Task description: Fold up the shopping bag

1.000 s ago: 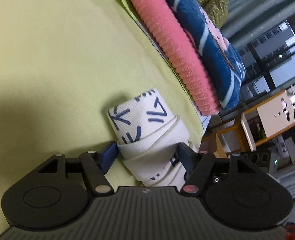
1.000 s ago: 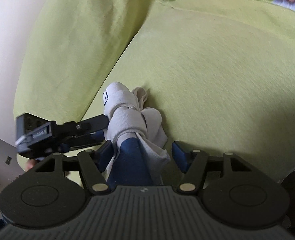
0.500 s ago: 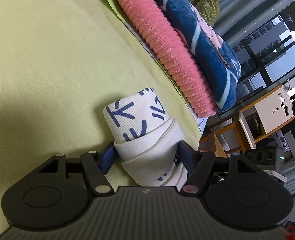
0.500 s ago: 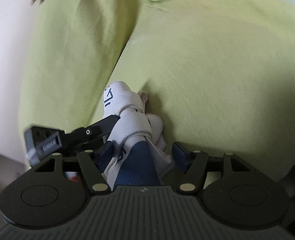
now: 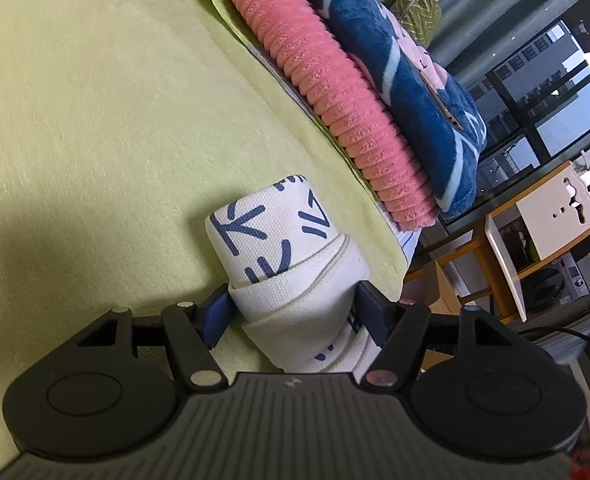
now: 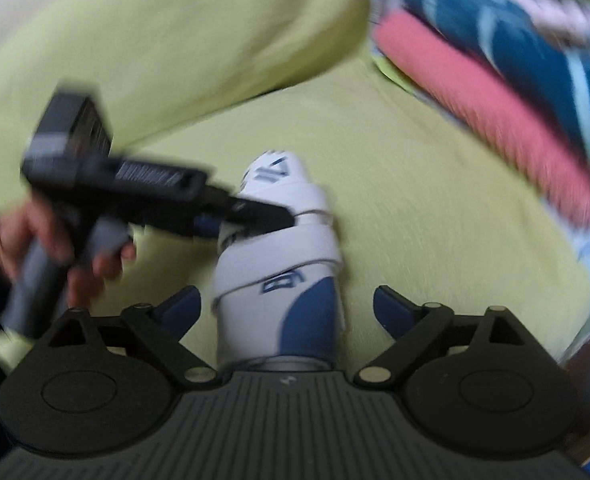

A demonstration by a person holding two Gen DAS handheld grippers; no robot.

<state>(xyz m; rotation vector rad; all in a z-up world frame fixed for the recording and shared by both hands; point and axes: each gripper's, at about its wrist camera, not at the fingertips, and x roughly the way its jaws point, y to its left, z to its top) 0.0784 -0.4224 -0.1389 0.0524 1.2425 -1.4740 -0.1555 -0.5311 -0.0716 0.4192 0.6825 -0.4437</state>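
Now the shopping bag [image 5: 291,276] is a tight white roll with blue marks, wrapped by its own strap, lying on the yellow-green sofa cushion [image 5: 115,128] at lower centre of both views. Left gripper [image 5: 293,312] is clamped on the roll, blue pads pressing its two sides just above the bottom housing. In the right wrist view the same left gripper [image 6: 255,216] comes in from the left edge, roughly level, fingertips on the roll's middle; the person's hand [image 6: 47,240] is curled round its grey handle at centre left, fingers wrapped under. Right gripper [image 6: 287,304] points down at the roll's blue-patched end; its jaws have just been opening and now stand wide, the roll between them but both pads clear of the cloth. Right view is motion-blurred. Folded pink blanket [image 5: 335,92] and blue blanket [image 5: 407,80] are stacked at upper right, well apart from the roll.
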